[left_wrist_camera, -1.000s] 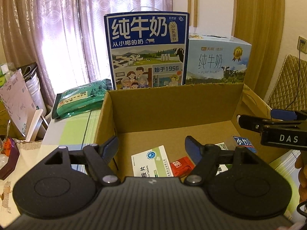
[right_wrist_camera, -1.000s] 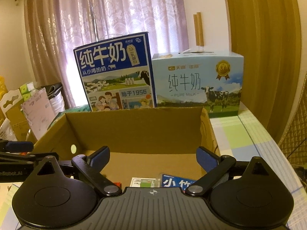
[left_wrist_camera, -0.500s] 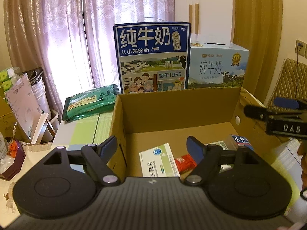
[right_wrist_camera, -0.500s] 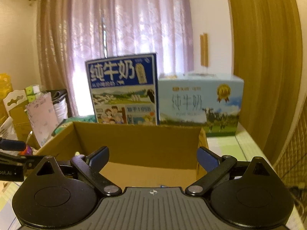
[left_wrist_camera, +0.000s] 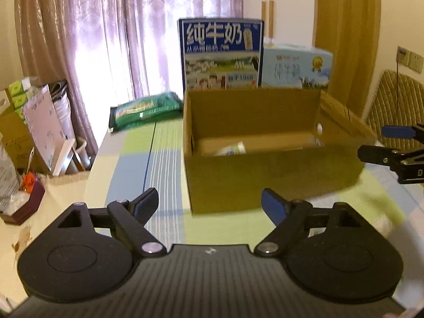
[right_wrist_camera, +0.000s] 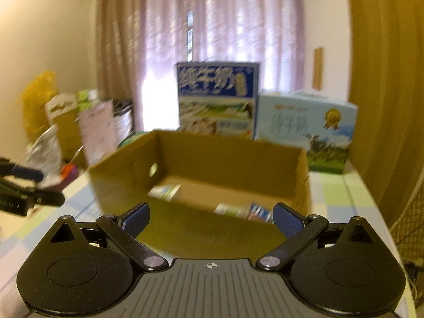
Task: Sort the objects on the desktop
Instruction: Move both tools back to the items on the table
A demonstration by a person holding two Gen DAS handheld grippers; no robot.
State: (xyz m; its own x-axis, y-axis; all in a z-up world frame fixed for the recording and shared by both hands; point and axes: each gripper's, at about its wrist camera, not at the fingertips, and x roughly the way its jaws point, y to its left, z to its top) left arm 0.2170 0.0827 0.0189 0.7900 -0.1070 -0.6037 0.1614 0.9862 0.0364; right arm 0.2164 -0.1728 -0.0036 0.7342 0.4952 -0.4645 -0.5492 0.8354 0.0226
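Here, nearest each lens, both grippers stand with fingers spread wide and nothing between them: the left gripper (left_wrist_camera: 209,205) above the striped green-and-blue tablecloth (left_wrist_camera: 137,164), the right gripper (right_wrist_camera: 210,218) before the near wall of the open brown cardboard box (right_wrist_camera: 201,228).

Both views are blurred, so print on the packets cannot be read. From the left wrist the box's (left_wrist_camera: 265,177) near wall hides almost all its floor; only a corner of a white-and-green flat packet (left_wrist_camera: 230,149) shows at 12 o'clock. The right wrist looks deeper in: that white-and-green packet (right_wrist_camera: 164,192) lies at 11 o'clock, and a small white packet (right_wrist_camera: 230,210) touches a blue one (right_wrist_camera: 261,213) near 1 o'clock.

Beyond the box stand a dark-blue upright milk carton (left_wrist_camera: 221,53) and a pale-blue milk case (left_wrist_camera: 296,65). Only the left view shows the green foil bag (left_wrist_camera: 145,108) at 10 o'clock.
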